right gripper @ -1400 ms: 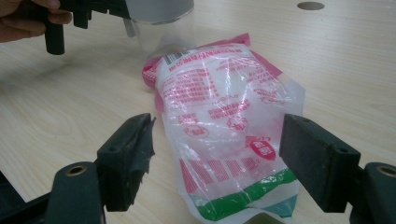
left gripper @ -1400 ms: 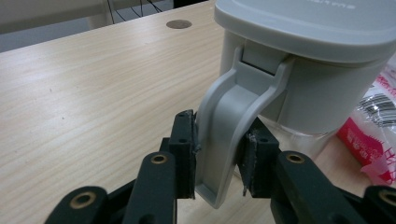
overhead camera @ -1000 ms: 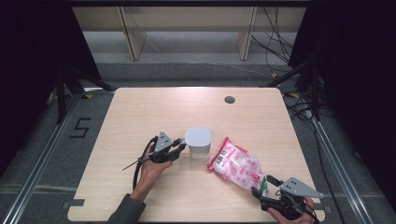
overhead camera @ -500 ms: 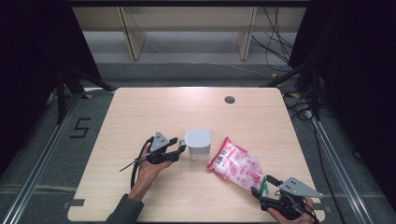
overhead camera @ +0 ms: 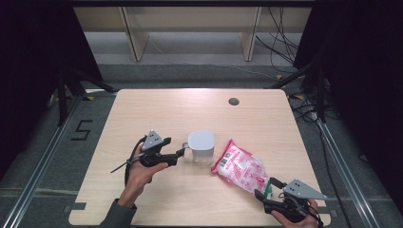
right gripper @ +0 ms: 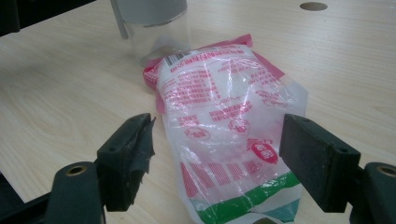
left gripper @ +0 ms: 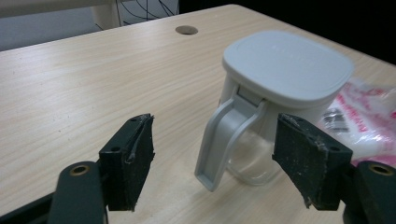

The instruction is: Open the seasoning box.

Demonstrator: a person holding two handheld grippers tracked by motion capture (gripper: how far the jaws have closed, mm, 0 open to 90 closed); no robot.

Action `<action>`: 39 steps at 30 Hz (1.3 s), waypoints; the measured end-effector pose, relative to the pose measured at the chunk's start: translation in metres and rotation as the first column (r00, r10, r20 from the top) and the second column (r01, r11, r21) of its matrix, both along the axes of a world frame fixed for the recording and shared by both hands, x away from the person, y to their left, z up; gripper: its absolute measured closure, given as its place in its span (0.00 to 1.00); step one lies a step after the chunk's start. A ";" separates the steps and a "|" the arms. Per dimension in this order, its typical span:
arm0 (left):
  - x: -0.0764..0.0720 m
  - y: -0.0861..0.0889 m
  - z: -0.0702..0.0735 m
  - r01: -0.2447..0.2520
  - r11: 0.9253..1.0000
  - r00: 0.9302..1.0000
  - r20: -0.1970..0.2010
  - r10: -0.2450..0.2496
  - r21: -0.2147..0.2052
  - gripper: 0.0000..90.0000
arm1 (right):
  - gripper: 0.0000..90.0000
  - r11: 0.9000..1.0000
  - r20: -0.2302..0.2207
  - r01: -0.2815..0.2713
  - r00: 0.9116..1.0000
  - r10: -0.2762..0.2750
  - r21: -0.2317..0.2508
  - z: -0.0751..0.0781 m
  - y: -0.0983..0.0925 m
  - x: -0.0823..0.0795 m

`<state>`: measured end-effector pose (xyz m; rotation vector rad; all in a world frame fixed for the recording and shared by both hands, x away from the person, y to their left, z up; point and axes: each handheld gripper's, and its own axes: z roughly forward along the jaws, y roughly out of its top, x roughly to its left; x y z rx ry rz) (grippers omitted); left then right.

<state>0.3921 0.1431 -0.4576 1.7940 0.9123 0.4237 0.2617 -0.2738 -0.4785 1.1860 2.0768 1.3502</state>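
Left hand-held gripper [overhead camera: 182, 151] has just opened off jug handle [left gripper: 224, 140], bare tabletop [overhead camera: 157, 109] beyond

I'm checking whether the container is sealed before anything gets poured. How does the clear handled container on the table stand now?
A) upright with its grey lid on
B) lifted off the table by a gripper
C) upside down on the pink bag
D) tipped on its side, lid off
A: the container stands upright on the table, its grey lid on top, beside the pink bag.
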 end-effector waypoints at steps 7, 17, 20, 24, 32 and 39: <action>-0.004 0.003 0.008 0.042 0.999 0.998 0.043 -0.041 -0.029 0.60 | 0.30 1.000 0.014 -0.010 1.000 0.011 -0.029 0.001 0.001 0.001; -0.005 -0.006 0.012 0.036 0.999 0.990 0.136 -0.030 -0.041 0.96 | 0.30 1.000 0.015 -0.009 1.000 0.009 -0.025 0.001 0.002 -0.001; -0.001 -0.012 0.011 0.054 0.998 0.989 0.137 -0.048 -0.040 0.98 | 0.30 0.999 0.003 -0.013 1.000 0.013 -0.034 0.001 0.002 -0.001; 0.005 -0.019 0.009 0.069 0.996 0.990 0.129 -0.062 -0.051 0.99 | 0.30 0.999 0.012 -0.020 1.000 0.020 -0.027 0.001 0.004 -0.001; 0.013 -0.028 0.005 0.069 0.995 0.992 0.113 -0.061 -0.069 0.98 | 0.30 0.999 0.009 -0.021 1.000 0.021 -0.030 0.001 0.005 -0.001; 0.012 -0.026 0.005 0.062 0.996 0.992 0.114 -0.054 -0.061 0.98 | 0.30 0.999 0.020 -0.033 0.999 0.033 -0.040 0.002 0.009 0.001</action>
